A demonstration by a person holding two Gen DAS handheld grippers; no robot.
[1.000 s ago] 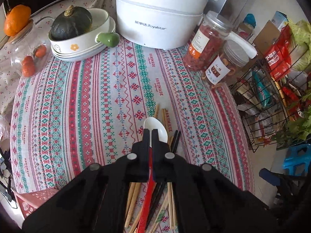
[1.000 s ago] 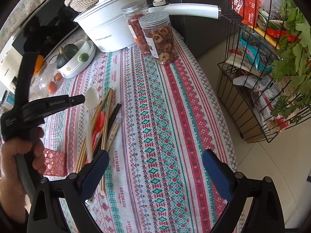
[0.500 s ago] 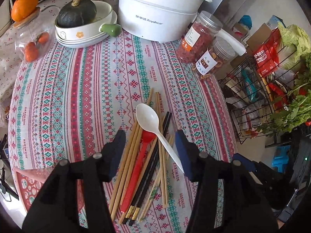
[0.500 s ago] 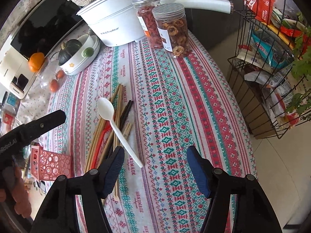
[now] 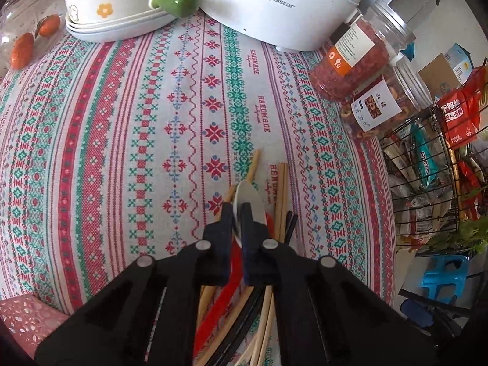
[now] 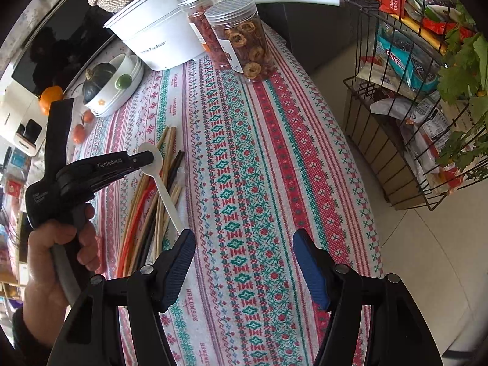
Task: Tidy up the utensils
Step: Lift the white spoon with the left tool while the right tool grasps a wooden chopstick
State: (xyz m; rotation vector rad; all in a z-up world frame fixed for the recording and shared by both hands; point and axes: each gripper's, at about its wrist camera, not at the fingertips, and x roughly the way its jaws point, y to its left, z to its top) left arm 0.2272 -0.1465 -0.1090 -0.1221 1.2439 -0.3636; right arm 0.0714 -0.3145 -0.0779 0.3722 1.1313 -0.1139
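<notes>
Patterned cloth in red, green and white stripes covers the table (image 6: 274, 164) under both my claws.

My left claw (image 5: 237, 213) points steeply down with its jaws pinched together on the bowl of the white spoon (image 5: 248, 199). From the right wrist view the same claw (image 6: 143, 160) has its tip on the spoon's bowl (image 6: 154, 166), the handle running down toward my right claw, and my hand (image 6: 58, 262) is wrapped round the grip. The spoon lies across a loose heap of chopsticks (image 6: 152, 207), pale wooden ones mixed with black ones, with a red utensil (image 5: 225, 299) among them; what sort it is I cannot tell.

My right claw (image 6: 244, 259) hangs over bare cloth just right of the heap, its blue pads (image 6: 311, 268) standing well apart with nothing between them.

A pink perforated basket (image 5: 21, 320) sits at the table's near left corner. Farther off stand two clear jars (image 6: 244, 42) of dried food, a white Royalstar pot (image 5: 274, 3), and stacked white dishes (image 5: 122, 12) holding a dark green squash (image 6: 96, 82). A black wire rack (image 6: 405, 116) full of packets stands beside the table.
</notes>
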